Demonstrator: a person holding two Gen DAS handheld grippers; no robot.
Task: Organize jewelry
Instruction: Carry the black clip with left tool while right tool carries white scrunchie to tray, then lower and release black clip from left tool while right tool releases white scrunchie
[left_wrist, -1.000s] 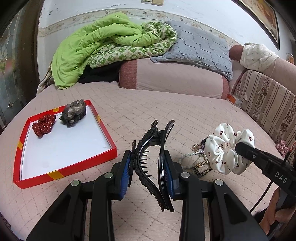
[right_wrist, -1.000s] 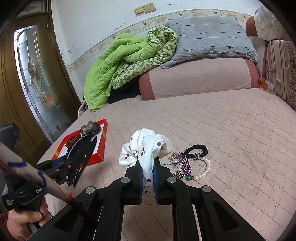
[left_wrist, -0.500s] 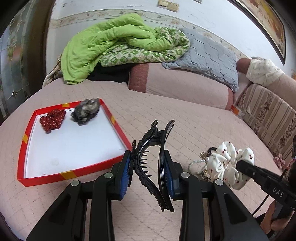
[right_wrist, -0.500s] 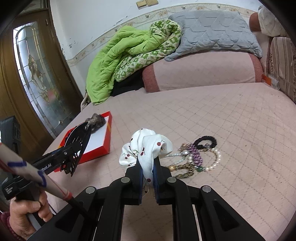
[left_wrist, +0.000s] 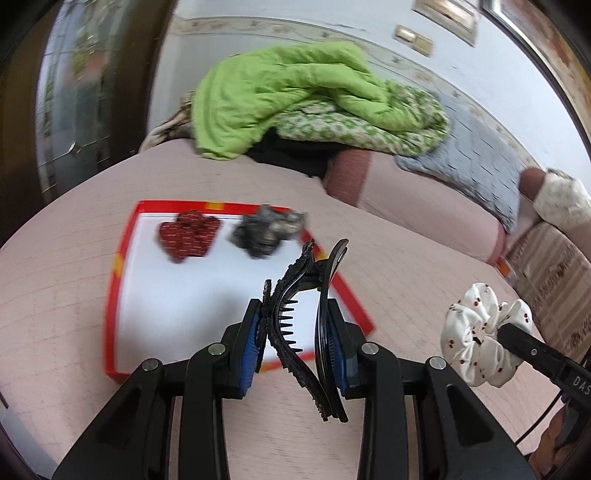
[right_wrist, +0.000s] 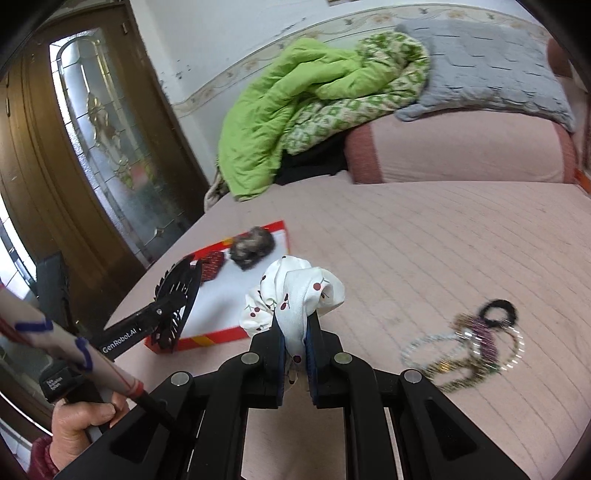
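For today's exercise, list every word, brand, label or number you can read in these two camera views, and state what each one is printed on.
"GenRobot.AI": white print on the finger of the left gripper, which holds the hair claw.
"DAS": cut off at the picture's edge, on the finger of the right gripper, which holds the scrunchie.
Small white label on the left gripper's handle: too small to read.
Blue marks on the tube: not readable as letters.

A home bedroom is showing: a green quilt (right_wrist: 295, 110) is lying crumpled upper centre, a glazed wooden door (right_wrist: 99, 147) standing left.
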